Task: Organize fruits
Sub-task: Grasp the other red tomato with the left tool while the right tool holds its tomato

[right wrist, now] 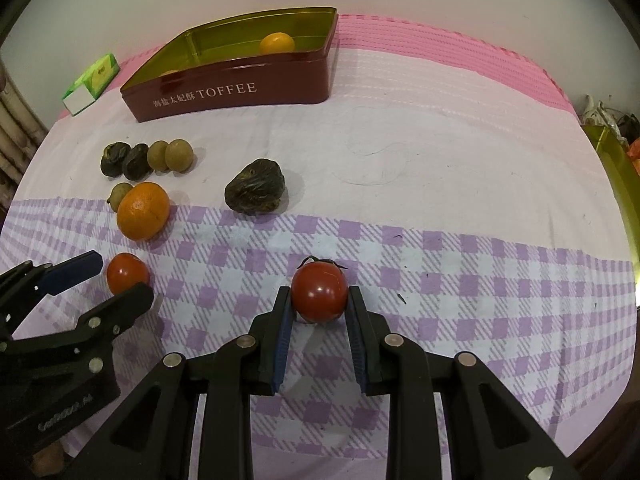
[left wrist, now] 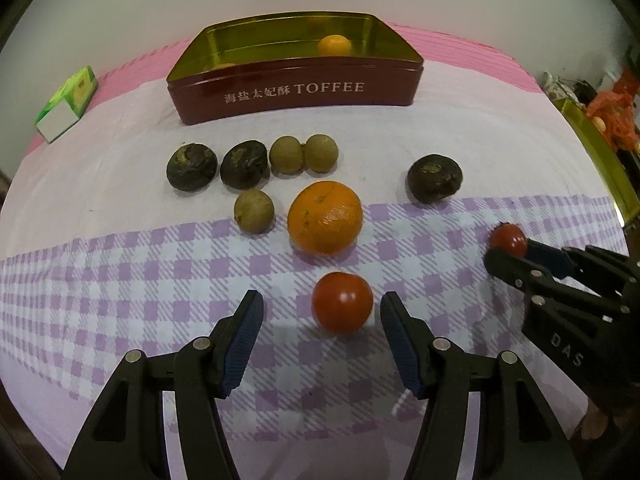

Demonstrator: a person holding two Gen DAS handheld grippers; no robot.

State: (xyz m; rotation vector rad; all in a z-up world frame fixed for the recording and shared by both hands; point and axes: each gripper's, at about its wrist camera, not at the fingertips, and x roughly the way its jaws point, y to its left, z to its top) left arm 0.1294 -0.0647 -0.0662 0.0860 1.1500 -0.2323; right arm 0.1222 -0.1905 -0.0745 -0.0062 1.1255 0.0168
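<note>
My left gripper (left wrist: 320,312) is open around a red tomato (left wrist: 342,303) on the checked cloth; its right pad is close to the tomato, the left pad apart. My right gripper (right wrist: 319,300) is shut on a second tomato (right wrist: 319,297) that rests on the cloth; it also shows in the left wrist view (left wrist: 509,240). An orange (left wrist: 325,217), three tan longans (left wrist: 286,155) and three dark wrinkled fruits (left wrist: 192,166) lie further back. A maroon TOFFEE tin (left wrist: 296,92) at the back holds a small orange (left wrist: 334,45).
A green and white carton (left wrist: 66,104) lies at the back left. A gold tin edge (left wrist: 596,148) with red bags stands at the right. Bare cloth stretches on the right in the right wrist view (right wrist: 460,160).
</note>
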